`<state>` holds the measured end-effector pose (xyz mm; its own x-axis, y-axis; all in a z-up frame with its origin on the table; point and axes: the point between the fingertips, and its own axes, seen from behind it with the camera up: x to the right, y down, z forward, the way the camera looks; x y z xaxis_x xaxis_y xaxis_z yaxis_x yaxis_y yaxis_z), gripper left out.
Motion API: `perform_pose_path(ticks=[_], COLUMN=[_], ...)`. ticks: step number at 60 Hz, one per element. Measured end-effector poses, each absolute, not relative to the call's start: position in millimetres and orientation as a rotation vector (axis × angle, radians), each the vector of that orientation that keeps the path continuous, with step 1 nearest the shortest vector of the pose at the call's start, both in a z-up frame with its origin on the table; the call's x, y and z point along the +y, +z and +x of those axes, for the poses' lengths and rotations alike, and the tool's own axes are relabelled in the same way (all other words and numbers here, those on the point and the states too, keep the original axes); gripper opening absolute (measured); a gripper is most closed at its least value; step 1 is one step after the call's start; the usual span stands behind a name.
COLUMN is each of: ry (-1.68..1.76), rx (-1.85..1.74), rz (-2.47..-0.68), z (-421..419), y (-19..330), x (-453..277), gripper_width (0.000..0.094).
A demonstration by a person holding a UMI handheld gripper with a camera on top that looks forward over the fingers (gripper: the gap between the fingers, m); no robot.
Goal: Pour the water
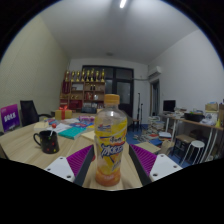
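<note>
bottle (pixel 110 140) upright between the jaws of gripper (pixel 110 168), long axis vertical; pads look pressed on both sides, held. black mug (pixel 46 141) sits on worktop (pixel 25 145), ahead-left, apart.

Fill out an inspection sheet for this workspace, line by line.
Surface: wooden table, partly covered with items.
Job's things: bottle with orange cap and yellow label, upright between the fingers; black mug with a stick in it, standing on the table off to one side.
Clutter: papers on the table beyond the mug.
Grippers: gripper has both pads against the bottle's sides.
Cables: nothing seen.
Surroundings: office room; dark shelf at the far wall, desk with equipment along one side, stool beside it, chair behind the table.
</note>
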<state>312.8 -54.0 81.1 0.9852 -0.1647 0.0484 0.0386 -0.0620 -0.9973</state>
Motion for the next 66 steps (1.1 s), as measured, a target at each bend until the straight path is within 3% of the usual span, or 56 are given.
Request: perform_pose_path(ticks=[4,8,27,36,47,60,66], ry=[-0.136,-0.085,-0.387,-0.832,-1.353,-1.752,-1.831], rx=[0.141,0.174,-0.085,-0.489,-1.135,-1.637,-1.697], rz=[-1.625,-1.629,-1.577,-1.459,-1.117,-0.656,-0.559], z=[312.4,316.5,296.5,288.0,220.4,162.9,156.1], y=[75.0,70.2,87.9,150.5,201.2,191.0,188.0], x=[-39.1,-26.2,-14.7,5.6,35.8,89.1,95.1], gripper_width=[0.0786,0.0450,0.0329,0.0327,0.0326,0.0330,0.0331])
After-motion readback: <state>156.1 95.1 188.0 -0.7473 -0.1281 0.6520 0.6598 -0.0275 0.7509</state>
